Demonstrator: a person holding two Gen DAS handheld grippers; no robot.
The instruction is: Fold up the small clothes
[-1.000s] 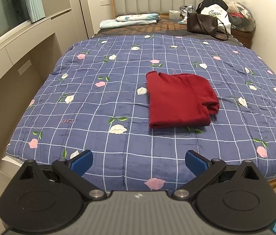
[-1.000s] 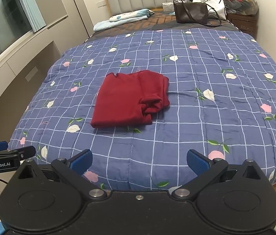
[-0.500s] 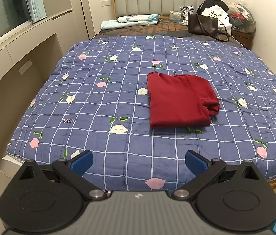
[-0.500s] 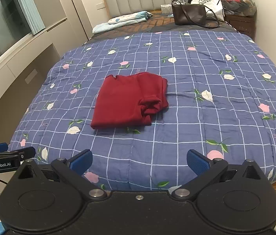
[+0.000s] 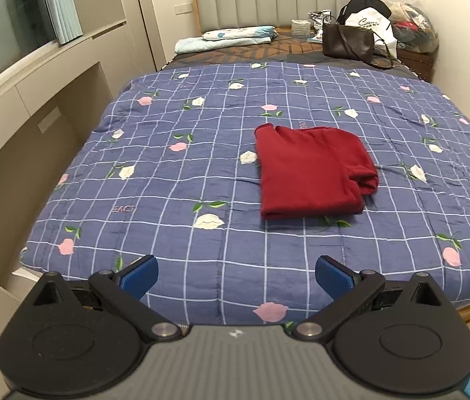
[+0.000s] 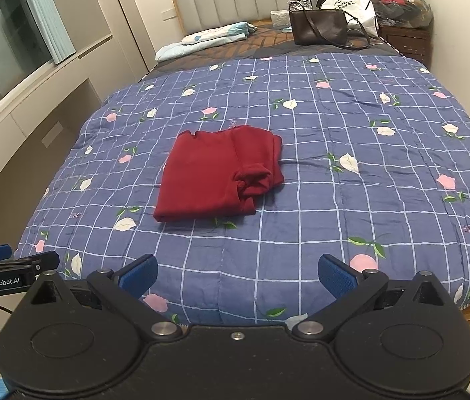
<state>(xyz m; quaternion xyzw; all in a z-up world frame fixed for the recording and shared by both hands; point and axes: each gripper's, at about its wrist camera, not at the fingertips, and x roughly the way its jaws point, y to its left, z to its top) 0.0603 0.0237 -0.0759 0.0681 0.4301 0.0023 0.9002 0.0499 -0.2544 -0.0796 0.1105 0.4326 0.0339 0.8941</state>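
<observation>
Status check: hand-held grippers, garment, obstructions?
Left hand-held gripper open, empty, short of the bed. Right hand-held gripper open, empty. Red garment folded, flat on quilt, untouched. Nothing in the way.

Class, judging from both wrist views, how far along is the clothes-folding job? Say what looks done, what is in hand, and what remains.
Done: the red garment lies folded into a compact rectangle on the blue floral quilt, one rolled sleeve end showing at its right edge. In hand: nothing; the left gripper and right gripper are both open and empty, back near the foot of the bed. Left: perhaps tidying that sleeve; no other unfolded garment lies on the quilt.
</observation>
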